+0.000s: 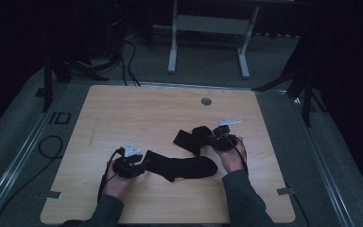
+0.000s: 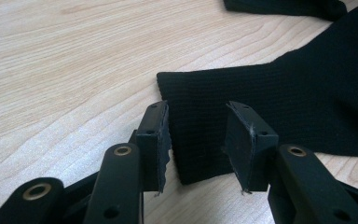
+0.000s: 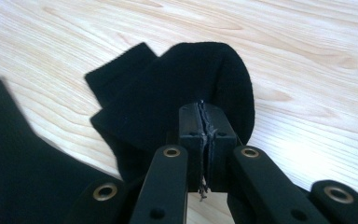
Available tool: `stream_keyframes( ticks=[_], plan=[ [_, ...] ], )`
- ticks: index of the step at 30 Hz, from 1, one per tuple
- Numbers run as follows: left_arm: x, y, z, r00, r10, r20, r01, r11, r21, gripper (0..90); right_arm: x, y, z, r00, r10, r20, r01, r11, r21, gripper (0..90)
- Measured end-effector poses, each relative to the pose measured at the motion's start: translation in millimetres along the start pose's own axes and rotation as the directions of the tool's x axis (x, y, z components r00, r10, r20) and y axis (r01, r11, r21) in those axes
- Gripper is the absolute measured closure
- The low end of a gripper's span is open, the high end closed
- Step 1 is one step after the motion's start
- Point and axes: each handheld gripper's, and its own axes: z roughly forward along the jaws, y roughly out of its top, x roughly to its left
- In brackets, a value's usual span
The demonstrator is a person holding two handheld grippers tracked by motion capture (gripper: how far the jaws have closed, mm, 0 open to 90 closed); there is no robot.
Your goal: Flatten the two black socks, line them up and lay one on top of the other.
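Observation:
Two black socks lie on the wooden table [image 1: 137, 109]. The near sock [image 1: 184, 166] [image 2: 307, 93] lies flat, its cuff pointing at my left gripper [image 1: 144, 162]. My left gripper [image 2: 198, 108] is open; the cuff's edge rests on the table between its pads, which stand apart from it. The far sock [image 1: 191, 137] [image 3: 168, 88] is bunched and partly folded over. My right gripper [image 1: 211, 137] [image 3: 201, 106] is shut on one end of the far sock, a thin layer of fabric pinched between its pads. Part of the near sock [image 3: 14, 154] lies at the lower left of the right gripper view.
A round grommet hole [image 1: 206, 101] sits near the table's far edge. Beyond the table stand white frame legs [image 1: 172, 47], and dark stands flank it. A cable loop [image 1: 52, 144] lies on the floor at the left. The table's back half is bare wood.

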Motion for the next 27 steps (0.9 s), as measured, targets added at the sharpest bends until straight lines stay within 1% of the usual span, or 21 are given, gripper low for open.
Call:
stream_keyframes(
  ticks=[4,6,9,15,18,22,24,25,27],
  plan=[
    [-0.2,-0.1,0.4,1.0000,-0.001,0.000,0.001,1.0000,0.000,60.2,-12.1,-4.9,-7.9,0.9998,0.014,0.016,-0.014,1.000,0.002,87.5],
    [-0.3,-0.2,0.7,1.0000,-0.001,0.001,0.001,1.0000,0.002,60.2,-17.5,-8.4,-10.9,0.9997,0.013,0.020,-0.014,1.000,0.009,87.4],
    [-0.8,-0.2,1.1,1.0000,-0.005,0.004,0.005,1.0000,0.002,60.2,-25.6,-14.5,-13.5,0.9992,0.008,0.040,-0.009,1.000,0.026,87.4],
    [-1.3,-0.3,2.0,1.0000,-0.001,0.004,0.001,1.0000,0.006,60.3,-44.0,-25.9,-14.2,0.9972,0.022,0.071,-0.026,0.998,0.057,87.2],
    [-0.6,-0.3,2.2,1.0000,0.001,0.006,-0.001,1.0000,0.008,60.7,-52.2,-31.2,-12.9,0.9961,0.021,0.086,-0.027,0.997,0.076,87.2],
    [0.2,-0.5,2.4,1.0000,-0.004,0.007,0.003,1.0000,0.008,61.1,-61.2,-37.4,-8.1,0.9905,0.001,0.137,-0.017,0.993,0.113,87.0],
    [0.5,-0.5,2.3,1.0000,-0.004,0.006,0.004,1.0000,0.007,61.1,-64.8,-39.5,-5.9,0.9891,-0.010,0.147,-0.009,0.991,0.130,84.4],
    [0.5,-0.5,2.4,1.0000,-0.004,0.005,0.004,1.0000,0.007,61.2,-66.1,-40.2,-5.4,0.9885,-0.012,0.151,-0.009,0.990,0.138,80.7],
    [0.6,-0.5,2.5,1.0000,-0.005,0.005,0.005,1.0000,0.006,61.3,-67.1,-40.2,-6.8,0.9835,-0.017,0.180,-0.007,0.991,0.134,73.0]
  ],
)
